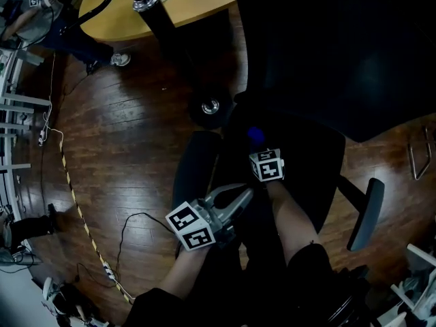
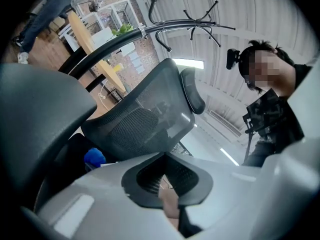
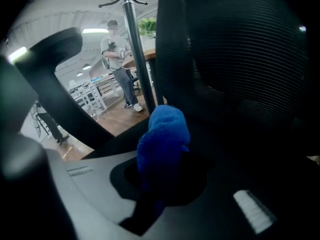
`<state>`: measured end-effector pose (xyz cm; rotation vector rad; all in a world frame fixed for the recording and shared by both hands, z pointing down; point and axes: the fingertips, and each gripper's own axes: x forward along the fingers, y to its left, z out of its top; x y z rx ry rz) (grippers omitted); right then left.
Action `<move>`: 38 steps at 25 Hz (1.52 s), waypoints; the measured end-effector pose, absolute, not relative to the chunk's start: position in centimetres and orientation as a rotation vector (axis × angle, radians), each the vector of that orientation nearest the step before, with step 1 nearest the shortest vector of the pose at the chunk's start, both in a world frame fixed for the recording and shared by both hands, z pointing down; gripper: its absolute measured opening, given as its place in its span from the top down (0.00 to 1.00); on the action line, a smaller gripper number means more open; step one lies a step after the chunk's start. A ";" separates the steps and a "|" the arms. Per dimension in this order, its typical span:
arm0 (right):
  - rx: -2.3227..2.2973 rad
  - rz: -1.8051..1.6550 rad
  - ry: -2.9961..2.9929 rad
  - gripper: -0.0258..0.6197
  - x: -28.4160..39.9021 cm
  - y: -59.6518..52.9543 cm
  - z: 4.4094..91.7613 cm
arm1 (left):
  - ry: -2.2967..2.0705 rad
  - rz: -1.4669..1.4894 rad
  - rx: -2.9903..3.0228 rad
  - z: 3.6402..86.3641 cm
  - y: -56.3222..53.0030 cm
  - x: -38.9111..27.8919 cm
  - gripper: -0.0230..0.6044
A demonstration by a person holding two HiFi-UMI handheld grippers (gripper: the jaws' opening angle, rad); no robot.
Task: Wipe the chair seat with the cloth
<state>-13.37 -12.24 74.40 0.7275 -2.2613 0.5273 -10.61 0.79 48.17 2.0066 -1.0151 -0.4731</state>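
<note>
A black office chair fills the head view, with its seat (image 1: 306, 165) below me and its mesh backrest (image 1: 340, 46) beyond. My right gripper (image 1: 257, 146) is over the seat's rear left part, shut on a blue fluffy cloth (image 1: 255, 136). In the right gripper view the cloth (image 3: 162, 134) bulges out from between the jaws of the right gripper (image 3: 160, 179). My left gripper (image 1: 240, 197) hovers at the seat's front left, jaws together with nothing in them. Its own view looks past the left gripper (image 2: 167, 176) to the backrest (image 2: 140, 121), headrest (image 2: 192, 91) and cloth (image 2: 94, 157).
Armrests flank the seat at left (image 1: 194, 165) and right (image 1: 366, 213). A coat stand's base (image 1: 210, 105) and pole rise just beyond the chair. A round wooden table (image 1: 157, 9), a floor cable (image 1: 129, 223) and striped tape (image 1: 75, 206) lie left. A person (image 3: 117, 59) stands farther off.
</note>
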 end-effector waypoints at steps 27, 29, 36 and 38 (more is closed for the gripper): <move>1.258 0.723 -1.877 0.91 20.5 -16.1 73.5 | -1.077 -0.395 1.989 47.7 0.2 -10.2 0.97; 1.258 0.705 -1.903 0.91 18.7 -16.0 72.7 | -1.081 -0.412 1.993 47.5 0.8 -10.5 0.97; 0.848 0.685 -2.162 0.91 -1.4 -12.8 71.6 | -1.103 -0.482 1.995 46.5 2.9 -11.2 0.97; 0.732 0.714 -2.214 0.91 -7.3 -10.6 70.8 | -1.109 -0.493 1.995 46.4 3.4 -11.4 0.97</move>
